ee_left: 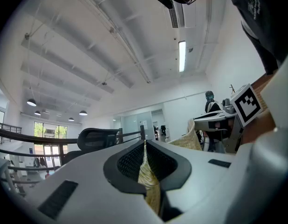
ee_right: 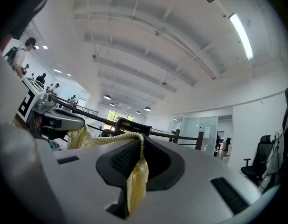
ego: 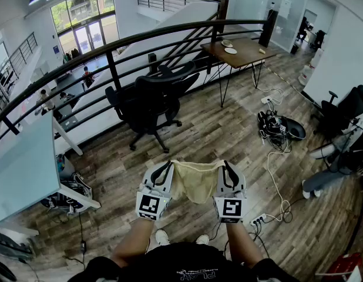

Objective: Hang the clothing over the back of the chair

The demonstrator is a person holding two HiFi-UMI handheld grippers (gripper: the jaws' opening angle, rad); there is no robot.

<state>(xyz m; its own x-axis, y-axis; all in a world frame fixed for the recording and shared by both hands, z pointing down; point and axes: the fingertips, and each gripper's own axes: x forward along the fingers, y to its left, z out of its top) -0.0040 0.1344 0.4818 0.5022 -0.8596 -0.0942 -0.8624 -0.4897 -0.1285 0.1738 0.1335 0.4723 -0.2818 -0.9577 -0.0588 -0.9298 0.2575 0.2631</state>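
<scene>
The left gripper (ego: 162,170) and the right gripper (ego: 229,170) each pinch an edge of the pale yellow knitted garment (ego: 196,181), which sags between them. The black office chair (ego: 151,96) stands well ahead of both.

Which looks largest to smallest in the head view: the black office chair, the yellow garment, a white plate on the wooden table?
1. black office chair
2. yellow garment, though it hangs nearer the camera
3. white plate, far off on the wooden table

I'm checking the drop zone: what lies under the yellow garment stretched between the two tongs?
Around the yellow garment only wood floor shows, plus the person's white shoes nearer. The floor directly beneath the garment is covered.
</scene>
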